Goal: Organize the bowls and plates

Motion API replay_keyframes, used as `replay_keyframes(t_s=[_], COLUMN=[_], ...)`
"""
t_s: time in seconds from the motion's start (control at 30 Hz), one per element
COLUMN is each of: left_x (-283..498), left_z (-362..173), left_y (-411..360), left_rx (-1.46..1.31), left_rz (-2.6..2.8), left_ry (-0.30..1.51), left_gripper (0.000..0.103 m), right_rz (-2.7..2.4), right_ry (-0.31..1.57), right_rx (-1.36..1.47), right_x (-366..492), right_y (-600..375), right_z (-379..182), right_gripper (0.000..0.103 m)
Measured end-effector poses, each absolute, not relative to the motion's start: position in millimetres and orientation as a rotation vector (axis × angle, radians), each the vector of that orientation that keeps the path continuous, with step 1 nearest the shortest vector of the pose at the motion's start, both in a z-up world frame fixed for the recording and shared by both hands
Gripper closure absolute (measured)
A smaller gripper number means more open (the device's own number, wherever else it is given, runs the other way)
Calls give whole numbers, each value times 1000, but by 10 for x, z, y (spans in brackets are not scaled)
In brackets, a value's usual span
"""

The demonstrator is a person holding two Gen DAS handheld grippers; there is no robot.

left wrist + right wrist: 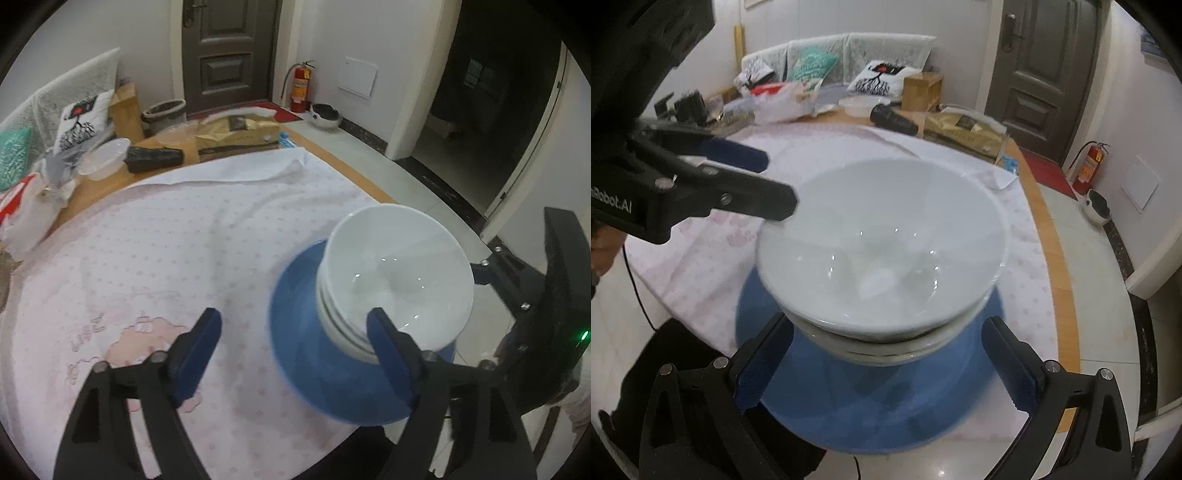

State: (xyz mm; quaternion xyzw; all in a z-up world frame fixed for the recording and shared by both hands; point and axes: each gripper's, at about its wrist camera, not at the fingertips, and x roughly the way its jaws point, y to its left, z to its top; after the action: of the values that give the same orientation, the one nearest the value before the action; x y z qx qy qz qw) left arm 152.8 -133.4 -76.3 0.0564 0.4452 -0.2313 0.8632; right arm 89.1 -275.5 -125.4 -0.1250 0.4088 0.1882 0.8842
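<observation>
The jaws of the left gripper are seen spread wide, with nothing pressed between them; its right finger overlaps the near rim of the bowls in the left wrist view, and whether it touches them cannot be told through the blur. The jaws of the right gripper are also held apart, one on each side of the plate, and no contact with plate or bowls can be made out.

The bowls are white and stacked; the edges of the lower ones are only glimpsed under the top one, so their number is uncertain. The stack is set on the blue plate, which lies at the near edge of a round table and partly past the edge of the pink dotted cloth.

Both views are smeared around the stack. The plate's middle is hidden by the bowls. In the right wrist view the left gripper is cut off by the frame edge at upper left. Clutter at the table's far side is too small to identify fully.
</observation>
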Motion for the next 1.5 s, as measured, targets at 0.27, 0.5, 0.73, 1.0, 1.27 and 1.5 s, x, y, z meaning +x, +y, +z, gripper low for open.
replay_keyframes(t_s=[0.27,0.5,0.73,1.0,1.27,1.5], left_x=[1294,1145,976,797,655,498], left_z=[-596,-520,-379,-275,-221,-130], left_y=[-1135,-982,-775,-607,-510,-394], left_rx=[119,76,17,-9,3,7], left_rz=[-446,-384,-296,-227,-155,-63], left_ry=[860,791,673,583,533,459], left_gripper=[14,14,10,0,0,0], right_rz=[417,428,439,456,449,436], right_ry=[789,746,706,658,591,488], right_rx=[-182,-148,-115,-89,-84,-85], right_x=[767,712,704,675,659,558], right_y=[-2882,-2899,-2893,-2845,-2756,-2676], right_z=[-923,-723,-615,-505,-367,-198], right_gripper=[2,2,2,2,2,1])
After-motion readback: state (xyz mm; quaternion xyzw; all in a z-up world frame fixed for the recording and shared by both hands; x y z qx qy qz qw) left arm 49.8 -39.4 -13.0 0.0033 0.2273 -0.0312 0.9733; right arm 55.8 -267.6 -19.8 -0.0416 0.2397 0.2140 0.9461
